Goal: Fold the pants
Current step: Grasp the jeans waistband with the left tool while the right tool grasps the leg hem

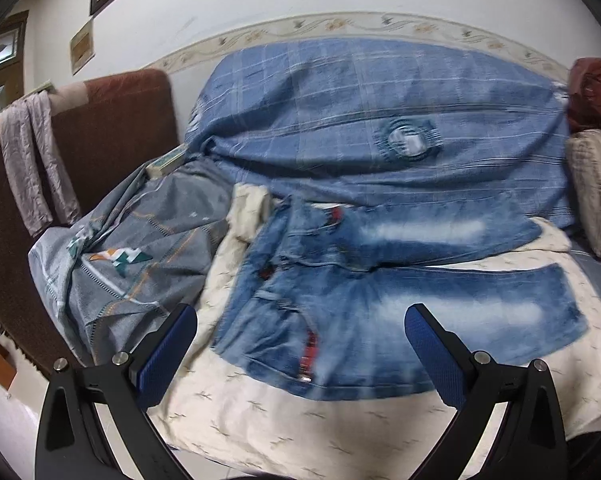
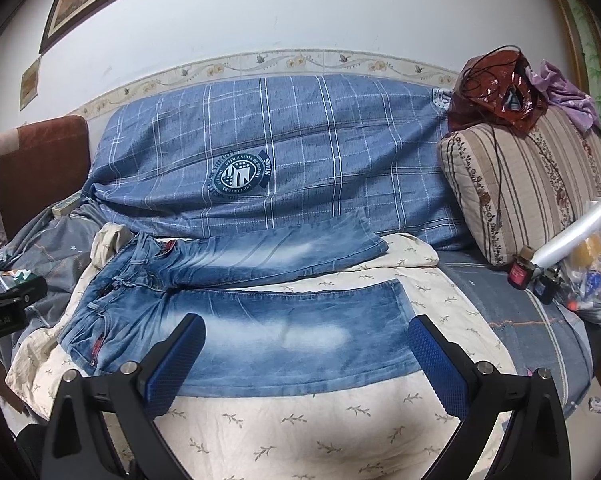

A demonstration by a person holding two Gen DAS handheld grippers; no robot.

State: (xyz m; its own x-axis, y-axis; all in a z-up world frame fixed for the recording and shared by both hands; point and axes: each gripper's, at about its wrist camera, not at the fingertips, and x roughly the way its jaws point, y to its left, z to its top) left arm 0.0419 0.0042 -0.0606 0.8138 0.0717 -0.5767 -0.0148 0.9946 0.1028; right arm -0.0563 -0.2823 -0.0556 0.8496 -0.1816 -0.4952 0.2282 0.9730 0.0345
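Left wrist view: your left gripper (image 1: 300, 344) has its blue fingers (image 1: 166, 354) spread wide and holds nothing — it hangs above the jeans (image 1: 380, 320), touching no cloth. The jeans lie flat on the cream sheet (image 1: 260, 420), waist to the left, legs running right.

Right wrist view: your right gripper (image 2: 306, 360) is just as wide apart and empty — over the near leg of the jeans (image 2: 300, 340). Behind them sits a blue checked cushion (image 2: 300, 140).
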